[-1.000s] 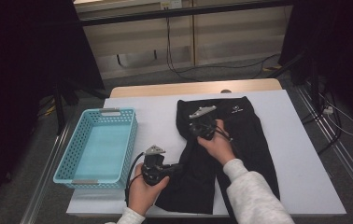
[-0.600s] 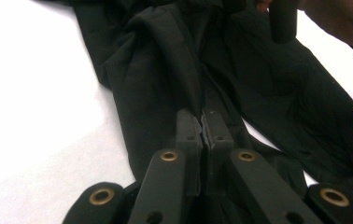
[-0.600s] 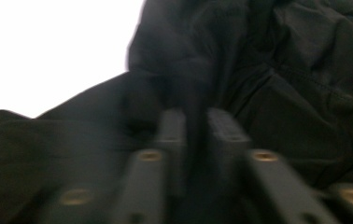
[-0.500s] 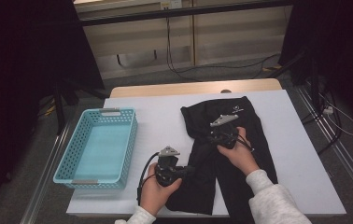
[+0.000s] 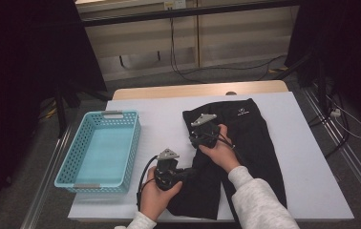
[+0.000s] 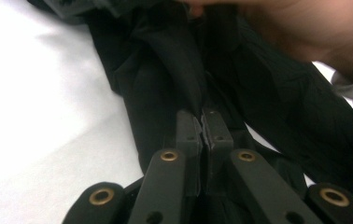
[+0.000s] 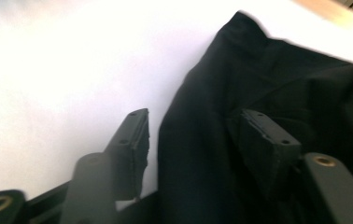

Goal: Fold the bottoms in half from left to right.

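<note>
White surface [image 5: 293,157] with a wood strip [image 5: 169,91] at its far edge on grey carpet floor [image 5: 35,157], beige panelled wall [image 5: 226,33] behind, black cables [image 5: 178,57] trailing down it, dark curtains [image 5: 26,57] either side

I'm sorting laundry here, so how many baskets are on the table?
1: the blue basket sits on the table's left side, beside the black garment.

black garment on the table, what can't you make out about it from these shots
- Small white logo on the black garment, high view: too small to read.
- Garment's near hem, high view: covered by the grey sleeve.
- Whether fabric sits between the left gripper pads, left gripper view: jaws closed, black on black.
</note>
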The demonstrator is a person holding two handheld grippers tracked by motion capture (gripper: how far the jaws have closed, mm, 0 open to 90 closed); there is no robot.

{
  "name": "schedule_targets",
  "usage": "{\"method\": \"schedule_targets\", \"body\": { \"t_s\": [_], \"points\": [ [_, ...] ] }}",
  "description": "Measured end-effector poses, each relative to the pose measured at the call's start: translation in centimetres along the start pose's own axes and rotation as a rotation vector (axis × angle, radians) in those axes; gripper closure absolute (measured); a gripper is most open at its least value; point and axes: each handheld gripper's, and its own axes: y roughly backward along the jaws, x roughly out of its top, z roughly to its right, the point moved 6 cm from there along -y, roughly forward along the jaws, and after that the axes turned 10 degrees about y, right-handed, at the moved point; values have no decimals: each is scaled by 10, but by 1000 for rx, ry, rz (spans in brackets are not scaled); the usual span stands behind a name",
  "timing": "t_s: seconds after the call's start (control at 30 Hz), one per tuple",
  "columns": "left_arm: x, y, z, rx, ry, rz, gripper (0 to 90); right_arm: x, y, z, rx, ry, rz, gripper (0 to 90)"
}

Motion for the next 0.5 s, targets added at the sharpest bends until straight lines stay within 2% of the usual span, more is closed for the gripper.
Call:
{"method": "schedule_targets", "body": {
  "t_s": [0.03, 0.1, 0.2, 0.27, 0.37, 0.47, 0.5],
  "points": [
    [0, 0, -1, 4, 0, 5, 872, -1, -3, 0, -13, 10, -12, 532],
    [1, 0, -1, 3, 4, 11, 873, -2, -7, 2, -29, 20, -22, 702],
    [2, 0, 0, -2, 0, 15, 874, -3, -6, 8, -20, -22, -18, 860],
    [4, 0, 2, -2, -5, 28, 876, -1, 0, 14, -12, -69, 16, 893],
    [9, 1, 7, -20, -11, 42, 877, 2, 10, 21, -16, -98, 43, 896],
    [16, -2, 18, -54, -2, 51, 879, 3, 23, 33, -34, -121, 65, 897],
    [19, -5, 24, -63, -15, 47, 879, 3, 29, 39, -34, -141, 76, 897]
  ]
}}
